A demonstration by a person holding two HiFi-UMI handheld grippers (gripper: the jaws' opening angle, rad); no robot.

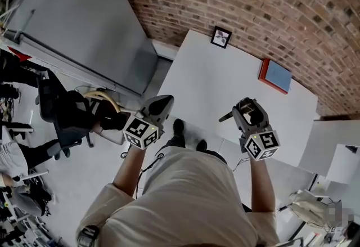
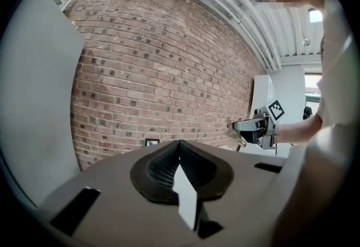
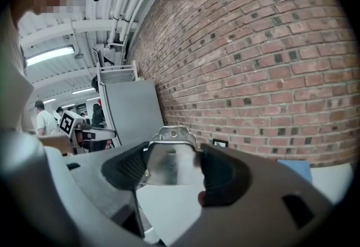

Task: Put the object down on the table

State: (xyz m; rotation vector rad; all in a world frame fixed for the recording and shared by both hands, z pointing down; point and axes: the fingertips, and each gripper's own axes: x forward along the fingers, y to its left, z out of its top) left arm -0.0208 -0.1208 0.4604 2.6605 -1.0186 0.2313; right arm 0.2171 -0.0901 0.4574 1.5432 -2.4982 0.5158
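A shiny metal object (image 3: pixel 166 162) with a holed tab at its top is pinched between the jaws of the right gripper (image 1: pixel 246 107). It is held in the air over the near part of the white surface (image 1: pixel 214 80) and does not appear to touch it. In the head view a dark part of the object is seen sticking out sideways from the jaws. The jaws of the left gripper (image 2: pixel 180 147) are pressed together with nothing between them, and that gripper is held off the surface's near-left edge. A flat red-and-blue item (image 1: pixel 275 75) and a small framed card (image 1: pixel 221 37) lie well apart, towards the brick wall (image 1: pixel 270 4). The putting down is judged not yet begun. If the jaws were spread at this height, the object would be dropped and not placed, and a bounce or skid on the smooth top could be expected. Because the grip is so near the front edge, the object could be carried over it to the floor. The overhanging part could also cause the object to twist on release.
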